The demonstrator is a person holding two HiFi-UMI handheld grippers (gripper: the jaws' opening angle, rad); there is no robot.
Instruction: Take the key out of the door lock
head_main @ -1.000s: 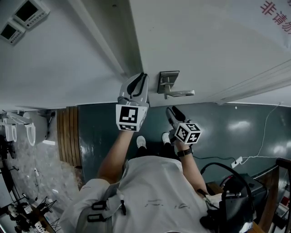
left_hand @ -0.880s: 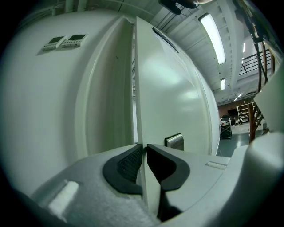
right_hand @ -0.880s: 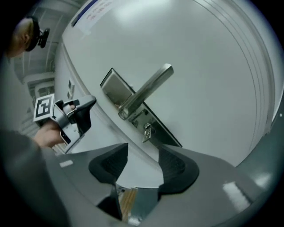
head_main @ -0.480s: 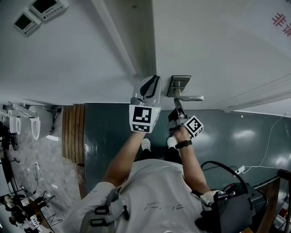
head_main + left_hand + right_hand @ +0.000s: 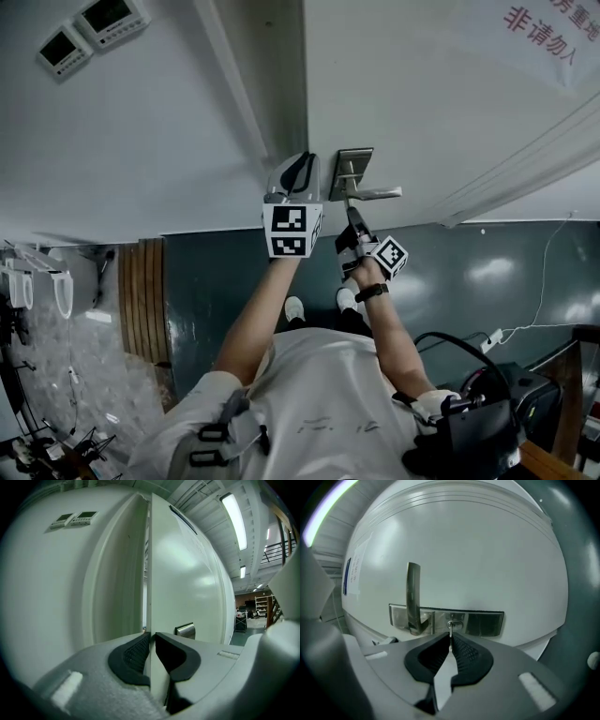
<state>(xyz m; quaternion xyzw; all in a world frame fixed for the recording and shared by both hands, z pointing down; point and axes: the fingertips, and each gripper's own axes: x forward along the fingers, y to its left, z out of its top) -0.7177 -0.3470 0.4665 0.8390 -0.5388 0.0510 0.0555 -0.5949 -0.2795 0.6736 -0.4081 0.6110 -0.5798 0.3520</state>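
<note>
The key (image 5: 450,629) sticks out of the keyhole in the lock plate (image 5: 483,623) on the white door (image 5: 464,550), just beside the lever handle (image 5: 413,597). My right gripper (image 5: 451,637) is closing its jaws. The key's outer end sits between their tips, and the dark pads meet on it, with only a narrow slit left farther back. My left gripper (image 5: 151,634) is clamped on the door's free edge, one pad on each face of the leaf, beside the lock plate. From the head view, both grippers reach up to the door side by side, the left gripper (image 5: 298,169) at the edge and the right gripper (image 5: 352,217) under the handle (image 5: 370,194).

I count one key, one handle, one lock plate, and two small wall panels (image 5: 72,520) on the wall left of the door.
</note>
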